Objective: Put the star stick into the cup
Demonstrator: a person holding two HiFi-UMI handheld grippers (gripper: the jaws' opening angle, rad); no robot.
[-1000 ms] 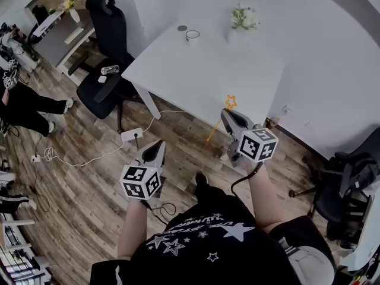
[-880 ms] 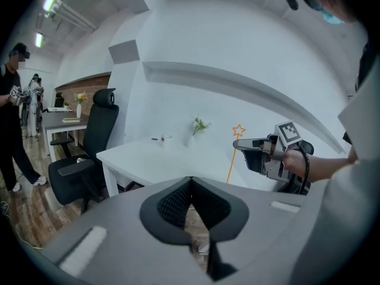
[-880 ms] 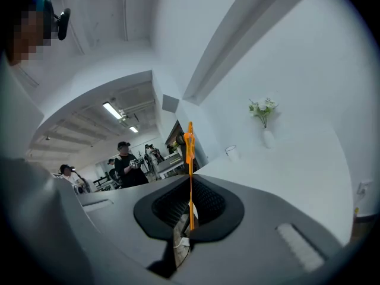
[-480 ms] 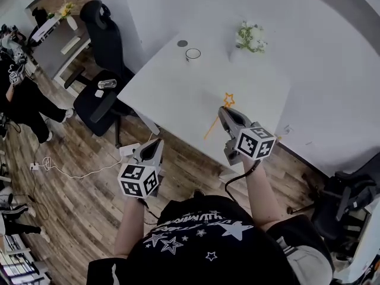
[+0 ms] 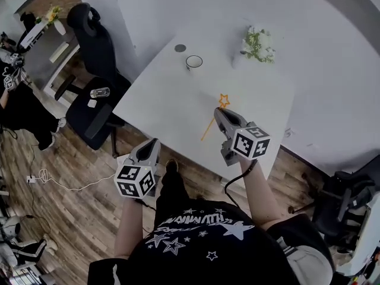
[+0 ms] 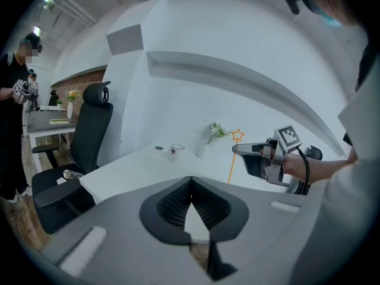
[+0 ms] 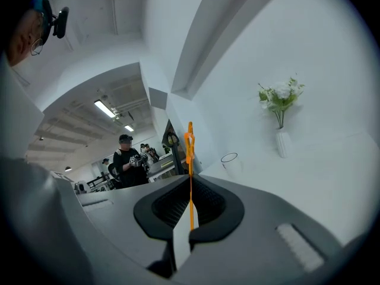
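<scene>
Orange star stick [image 5: 209, 128], pinched just under its star in our right gripper [image 5: 219, 111] with the shaft hanging below, could swivel or topple the cup [image 5: 193, 62] well ahead-left on the bench [image 5: 160, 100]; our left gripper [image 5: 153, 145] is pressed together, empty.

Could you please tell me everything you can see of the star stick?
The star stick is a thin, orange, plastic-looking rod topped with an open star outline. The right claw is shut on its shaft just below the star, so it stands roughly upright, star up, the longer part hanging beneath. It is in the air over the white table's near side, short of the cup.
</scene>
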